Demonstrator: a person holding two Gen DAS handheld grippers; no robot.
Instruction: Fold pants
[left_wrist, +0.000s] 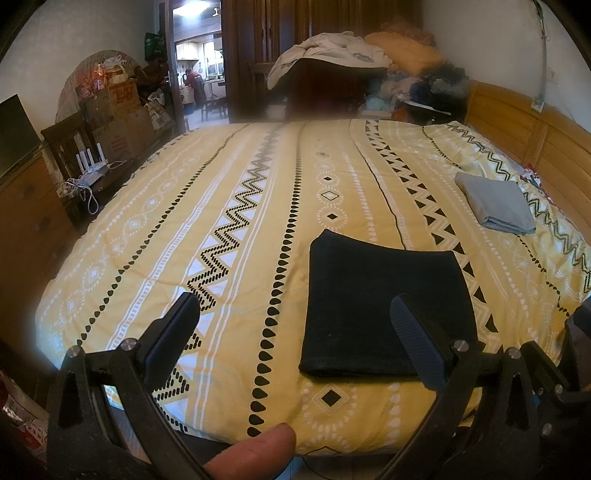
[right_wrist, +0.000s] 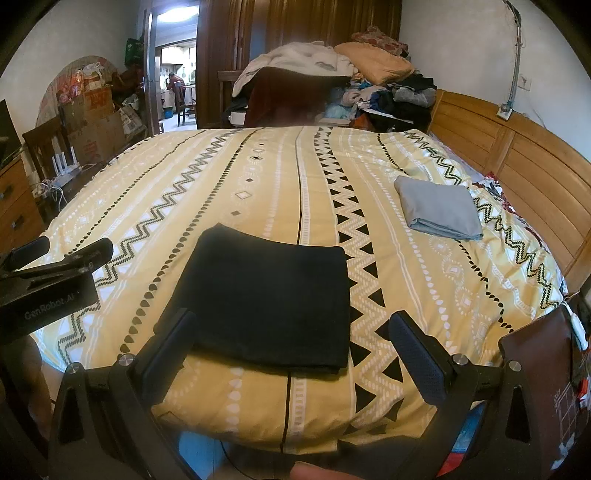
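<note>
Folded black pants lie lower centre, nearer the right tool; both tools gape empty, left tool offset.

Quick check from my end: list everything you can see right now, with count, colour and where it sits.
black pants: one, black, folded flat into a rectangle near the front edge of the bed
grey folded cloth: one, light grey, far right on the bed, near the headboard
bedspread: one, yellow with black and white patterns, covering the bed
headboard: one, wood, along the bed's right side
clothes pile: one heap, mixed colours, beyond the bed's far edge
cardboard boxes: several, brown, far left by the doorway
left gripper: one, black, open, holding nothing, above the front edge of the bed
right gripper: one, black, open, holding nothing, in front of the pants
</note>
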